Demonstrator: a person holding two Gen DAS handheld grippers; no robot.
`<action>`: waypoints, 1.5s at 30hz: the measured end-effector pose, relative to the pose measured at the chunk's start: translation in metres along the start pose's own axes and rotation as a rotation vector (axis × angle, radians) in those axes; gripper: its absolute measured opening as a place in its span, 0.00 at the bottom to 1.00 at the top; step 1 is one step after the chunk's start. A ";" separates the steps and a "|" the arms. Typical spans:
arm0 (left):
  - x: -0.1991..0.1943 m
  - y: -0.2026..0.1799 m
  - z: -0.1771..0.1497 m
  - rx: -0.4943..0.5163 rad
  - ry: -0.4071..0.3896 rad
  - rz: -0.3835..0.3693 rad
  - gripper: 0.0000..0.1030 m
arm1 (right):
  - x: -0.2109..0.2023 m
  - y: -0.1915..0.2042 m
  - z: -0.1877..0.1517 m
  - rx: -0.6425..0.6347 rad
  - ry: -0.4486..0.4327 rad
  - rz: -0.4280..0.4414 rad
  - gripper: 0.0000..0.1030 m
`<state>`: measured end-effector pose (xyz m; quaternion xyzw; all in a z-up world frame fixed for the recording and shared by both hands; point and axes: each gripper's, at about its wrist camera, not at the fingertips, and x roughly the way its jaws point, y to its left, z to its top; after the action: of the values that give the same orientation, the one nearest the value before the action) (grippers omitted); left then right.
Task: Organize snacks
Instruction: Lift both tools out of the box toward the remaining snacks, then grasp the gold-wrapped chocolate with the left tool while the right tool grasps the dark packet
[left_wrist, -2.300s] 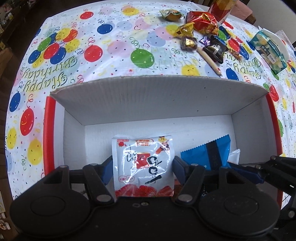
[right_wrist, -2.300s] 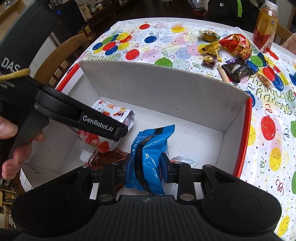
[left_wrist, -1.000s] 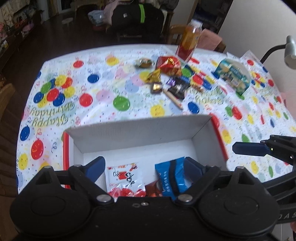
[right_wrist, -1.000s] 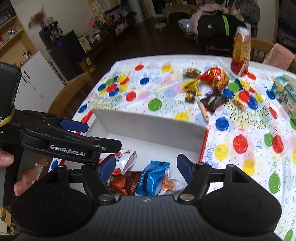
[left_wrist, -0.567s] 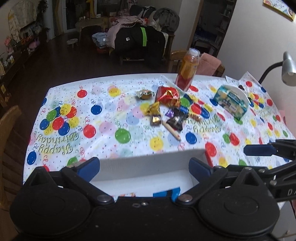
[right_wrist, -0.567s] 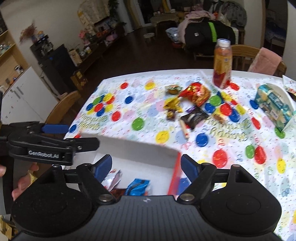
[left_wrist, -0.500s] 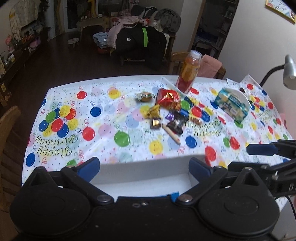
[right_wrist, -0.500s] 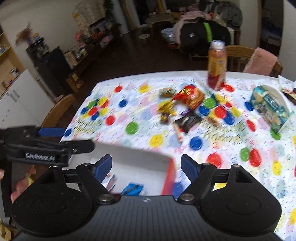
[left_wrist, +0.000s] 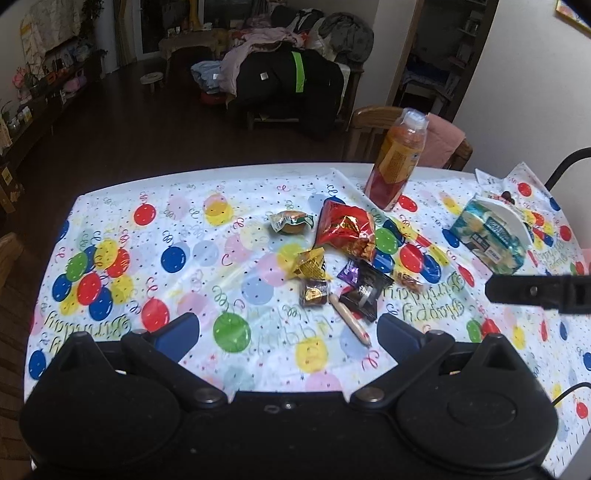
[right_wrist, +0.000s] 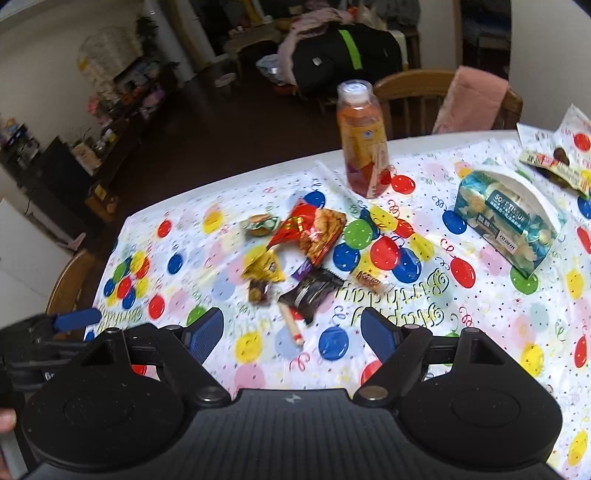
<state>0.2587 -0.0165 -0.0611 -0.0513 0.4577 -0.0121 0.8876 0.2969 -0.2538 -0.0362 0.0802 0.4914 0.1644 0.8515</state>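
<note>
The loose snacks (left_wrist: 332, 266) lie clustered at frame centre on the balloon-print surface (left_wrist: 184, 236), below the juice bottle (left_wrist: 397, 158). Both the left gripper (left_wrist: 288, 330) and right gripper (right_wrist: 291, 328) hover with fingers spread wide, empty. This looks like the approach to another pick; next, one must descend over a single packet, perhaps the black wrapper (right_wrist: 310, 290).

Black plastic left gripper (left_wrist: 288, 334), right gripper (right_wrist: 291, 332): blue finger pads (silver pivot screws).

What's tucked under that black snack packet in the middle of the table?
A purple wrapper pokes out from under the black packet. A thin stick snack lies against its edge. Anything fully beneath is hidden.
</note>
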 end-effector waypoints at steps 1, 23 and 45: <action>0.006 -0.001 0.002 -0.001 0.005 0.003 0.99 | 0.005 -0.003 0.004 0.011 0.005 0.000 0.79; 0.141 -0.014 0.030 -0.005 0.192 0.018 0.82 | 0.154 -0.046 0.035 0.185 0.193 -0.057 0.79; 0.189 -0.011 0.036 -0.085 0.290 -0.070 0.43 | 0.210 -0.041 0.031 0.291 0.234 -0.042 0.46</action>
<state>0.3983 -0.0374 -0.1922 -0.1021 0.5793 -0.0308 0.8081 0.4289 -0.2157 -0.2031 0.1728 0.6074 0.0818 0.7711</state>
